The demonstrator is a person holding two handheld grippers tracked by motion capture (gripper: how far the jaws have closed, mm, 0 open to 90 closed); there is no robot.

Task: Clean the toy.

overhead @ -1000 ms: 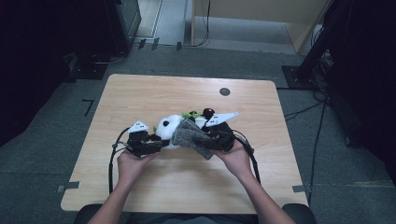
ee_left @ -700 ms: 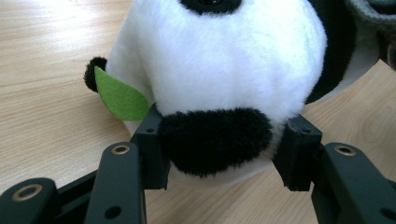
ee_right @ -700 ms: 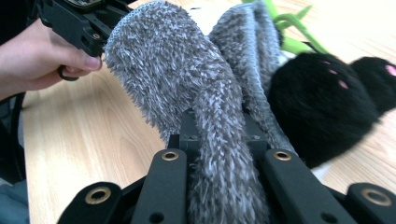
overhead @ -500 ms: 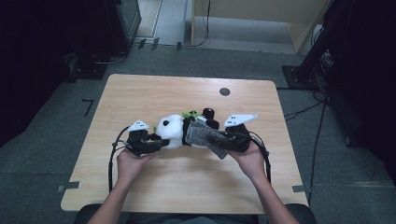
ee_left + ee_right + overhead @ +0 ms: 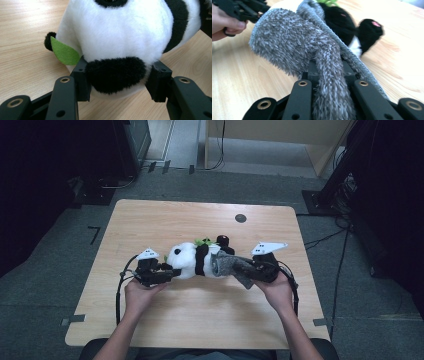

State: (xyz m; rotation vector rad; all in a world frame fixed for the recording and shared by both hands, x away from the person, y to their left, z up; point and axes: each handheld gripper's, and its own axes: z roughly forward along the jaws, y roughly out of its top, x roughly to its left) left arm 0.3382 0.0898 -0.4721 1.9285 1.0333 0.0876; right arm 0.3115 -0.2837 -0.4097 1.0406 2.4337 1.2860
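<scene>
1. The right gripper view looks along its own jaws, which are pinched tight on a fold of a fuzzy grey sock (image 5: 299,47). The fabric bunches between them and runs forward over the plush panda's (image 5: 342,20) black lower body. One black foot with a pink sole sticks out to the right, just beyond the sock.
2. Farther off in that view, at the upper left, the person's other hand grips the left gripper (image 5: 242,8).
3. The left gripper view shows what the high view is too small to tell: the two pads sit on either side of a black furry patch at the near end of the panda (image 5: 125,37), pressing into the plush, jaws about half spread. A green felt leaf (image 5: 63,53) juts out just left of the left pad.
4. In the high view the left gripper (image 5: 167,274) and right gripper (image 5: 250,268) face each other, with the panda (image 5: 187,260) lying on its side between them on the wooden table (image 5: 200,220).
5. The sock (image 5: 232,266) stretches from the right gripper onto the panda's lower half.
6. Beyond the grippers, a dark round disc (image 5: 240,218) lies on the table well apart from them.
</scene>
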